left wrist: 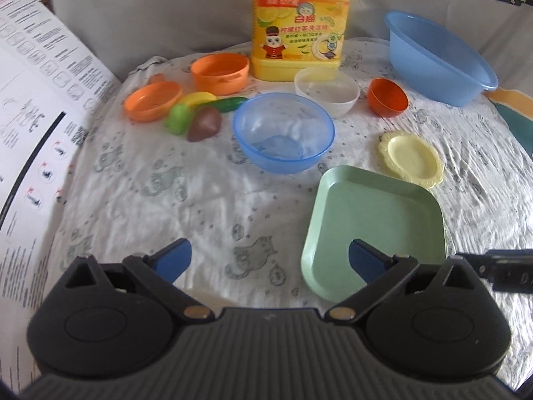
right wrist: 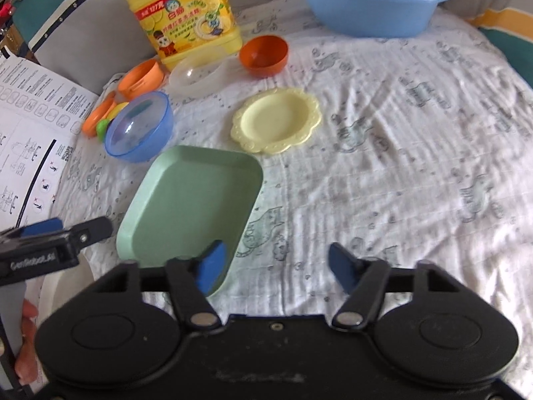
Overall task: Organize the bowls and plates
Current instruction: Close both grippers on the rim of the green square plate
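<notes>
Both grippers are held above a bed covered with a white printed sheet (right wrist: 399, 166), and nothing is gripped yet. The left gripper (left wrist: 269, 260) has its blue fingers (left wrist: 173, 260) spread wide, with only cloth between them. The right gripper (right wrist: 278, 266) is also open, its fingers apart and empty; one finger is seen over the near corner of the green square plate (right wrist: 190, 200), but whether it touches the plate cannot be told.

The dishes are scattered. The green square plate lies nearest, the yellow scalloped plate (right wrist: 276, 120) just beyond it, and the blue bowl (right wrist: 140, 130) beside the plate's far left corner. Further back, the white bowl (left wrist: 328, 93) and the small orange bowl (left wrist: 388, 96) are found in front of the yellow detergent bottle (left wrist: 299, 23), with the large blue basin (left wrist: 439, 56) at the far right. Toy fruit (left wrist: 200, 116) and two orange dishes (left wrist: 186, 86) are grouped at the left.

The step in hand is judged to be a first grasp, probably of the green plate. Its low rim should be taken at one edge, one finger being slid under it and one kept inside. The soft sheet may be caught by the lower finger, so it should be pressed down gently before the fingers are closed. The plate should be lifted level, to avoid knocking the blue bowl.
</notes>
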`<state>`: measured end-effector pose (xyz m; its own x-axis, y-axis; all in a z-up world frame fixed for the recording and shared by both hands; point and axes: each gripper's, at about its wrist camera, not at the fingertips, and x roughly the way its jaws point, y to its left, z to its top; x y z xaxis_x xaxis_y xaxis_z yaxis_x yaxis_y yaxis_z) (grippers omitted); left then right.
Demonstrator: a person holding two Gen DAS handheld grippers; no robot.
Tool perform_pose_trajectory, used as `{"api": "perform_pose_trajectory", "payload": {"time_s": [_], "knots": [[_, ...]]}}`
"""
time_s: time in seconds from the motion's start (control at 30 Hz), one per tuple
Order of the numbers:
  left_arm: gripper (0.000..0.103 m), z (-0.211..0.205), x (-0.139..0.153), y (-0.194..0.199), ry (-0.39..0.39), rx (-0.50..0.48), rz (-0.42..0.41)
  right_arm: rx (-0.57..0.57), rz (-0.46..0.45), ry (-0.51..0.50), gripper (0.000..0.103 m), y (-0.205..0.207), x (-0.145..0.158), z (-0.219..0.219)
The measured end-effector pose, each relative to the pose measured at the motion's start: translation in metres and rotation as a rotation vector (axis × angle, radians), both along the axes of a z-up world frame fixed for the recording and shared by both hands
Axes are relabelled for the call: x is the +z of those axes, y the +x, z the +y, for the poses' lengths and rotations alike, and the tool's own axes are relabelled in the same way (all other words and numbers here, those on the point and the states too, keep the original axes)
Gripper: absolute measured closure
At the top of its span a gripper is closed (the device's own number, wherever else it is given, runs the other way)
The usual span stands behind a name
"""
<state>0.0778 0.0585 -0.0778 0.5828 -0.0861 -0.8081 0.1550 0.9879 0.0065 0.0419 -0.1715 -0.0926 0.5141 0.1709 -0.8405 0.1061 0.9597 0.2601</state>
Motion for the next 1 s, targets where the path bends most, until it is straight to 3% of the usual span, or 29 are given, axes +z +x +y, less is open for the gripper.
{"api": "perform_pose_trajectory", "payload": {"time_s": [0.1,0.27,0.4,0.53,0.8,1.0], "knots": [[0.000,-0.004,-0.003,0.010,-0.003,-0.004,0.006,0.036,-0.005,0.009,0.060,0.004,-0.006,0.017],[0.011,-0.017,-0.009,0.026,-0.005,-0.031,0.024,0.079,-0.011,0.009,0.065,0.011,-0.013,0.032],[0.028,-0.031,-0.018,0.035,-0.018,-0.071,0.052,0.089,-0.031,-0.003,0.066,0.013,-0.015,0.031],[0.057,-0.041,-0.027,0.037,-0.050,-0.123,0.102,0.094,-0.047,-0.018,0.067,0.016,-0.017,0.030],[0.064,-0.040,-0.031,0.015,-0.069,-0.160,0.136,0.124,-0.080,-0.062,0.067,0.014,-0.017,0.033],[0.062,-0.039,-0.029,0.019,-0.057,-0.154,0.134,0.130,-0.090,-0.072,0.067,0.018,-0.017,0.034]]}}
